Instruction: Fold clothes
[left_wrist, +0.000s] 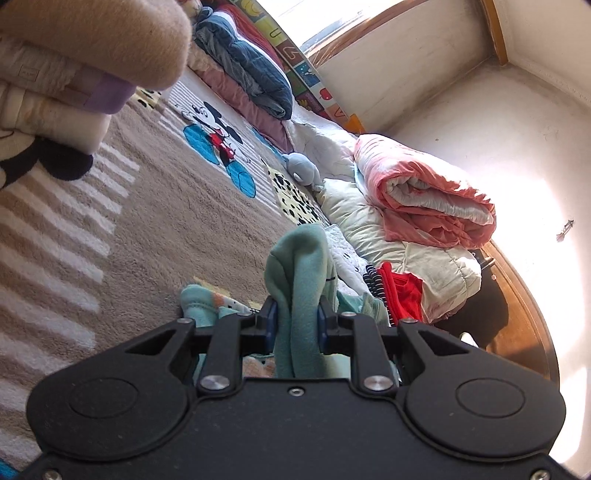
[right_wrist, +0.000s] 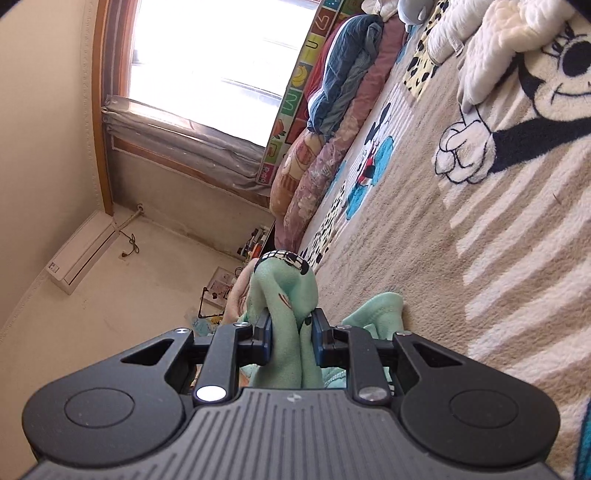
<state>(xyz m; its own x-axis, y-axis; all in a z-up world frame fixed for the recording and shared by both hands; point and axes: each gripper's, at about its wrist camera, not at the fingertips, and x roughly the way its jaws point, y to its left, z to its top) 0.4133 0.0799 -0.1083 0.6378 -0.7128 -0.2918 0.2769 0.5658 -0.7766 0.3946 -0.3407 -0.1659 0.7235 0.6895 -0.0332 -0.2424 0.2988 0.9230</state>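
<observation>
Left wrist view shows the left gripper (left_wrist: 295, 317) pinching a fold of the mint fleece garment (left_wrist: 299, 280), which bunches up just ahead of its fingers. Right gripper (right_wrist: 291, 328) also clamps this garment (right_wrist: 291, 295), above the cartoon blanket (right_wrist: 443, 277).

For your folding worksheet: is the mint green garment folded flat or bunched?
Bunched: the mint green garment hangs crumpled between the left gripper and right gripper.
</observation>
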